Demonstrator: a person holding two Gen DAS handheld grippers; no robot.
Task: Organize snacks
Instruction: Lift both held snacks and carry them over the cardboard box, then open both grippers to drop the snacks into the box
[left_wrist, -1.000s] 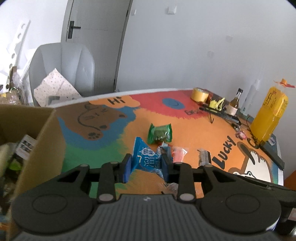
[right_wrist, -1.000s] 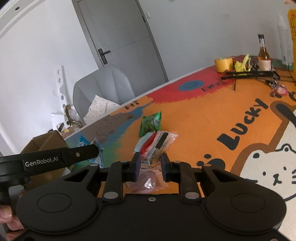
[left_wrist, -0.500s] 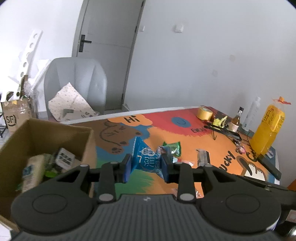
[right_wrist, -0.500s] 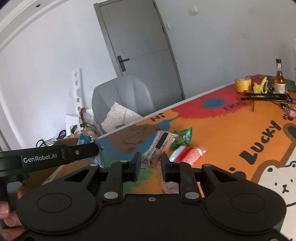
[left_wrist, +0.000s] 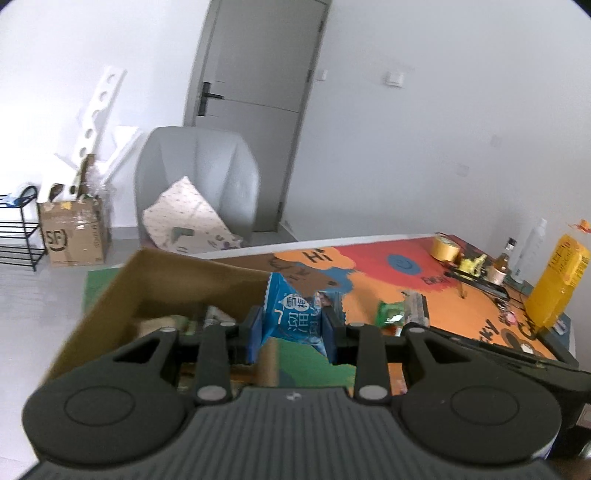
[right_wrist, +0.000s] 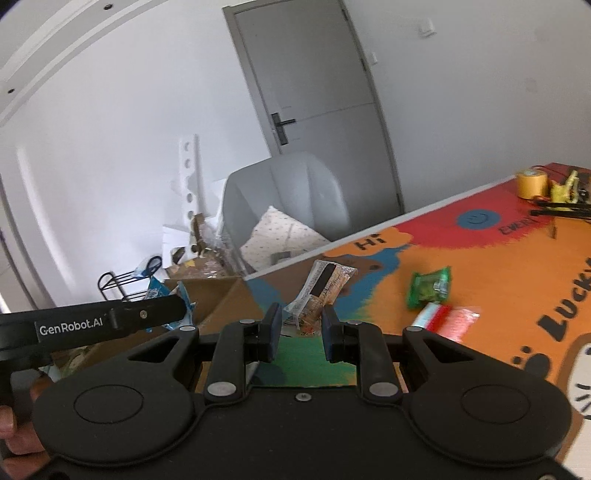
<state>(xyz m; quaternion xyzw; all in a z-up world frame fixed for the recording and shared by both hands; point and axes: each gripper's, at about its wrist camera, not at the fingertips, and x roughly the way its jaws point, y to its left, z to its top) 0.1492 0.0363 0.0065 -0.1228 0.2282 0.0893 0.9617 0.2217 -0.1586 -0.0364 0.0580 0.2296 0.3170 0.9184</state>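
Note:
My left gripper (left_wrist: 293, 332) is shut on a blue snack packet (left_wrist: 291, 314) and holds it in the air by the right wall of an open cardboard box (left_wrist: 162, 277) with several snacks inside. My right gripper (right_wrist: 297, 332) is shut on a clear wrapped snack with a black label (right_wrist: 321, 291), lifted above the table's left end. In the right wrist view the left gripper (right_wrist: 181, 306) shows at the left with the blue packet (right_wrist: 155, 291) over the box (right_wrist: 207, 295). A green packet (right_wrist: 428, 286) and a red-and-white packet (right_wrist: 447, 317) lie on the colourful mat (right_wrist: 498, 266).
A grey chair (left_wrist: 195, 177) with a cushion stands beyond the table's far edge. At the table's far right stand a yellow tape roll (left_wrist: 445, 248), a small bottle (left_wrist: 503, 264), a white bottle (left_wrist: 530, 247) and a tall yellow bag (left_wrist: 557, 280). On the floor sit a taped carton (left_wrist: 74, 232) and a black rack (left_wrist: 16, 229).
Both grippers rose and swung left with their snacks. The left one now holds the blue packet beside the box; the green and red packets stayed on the mat.

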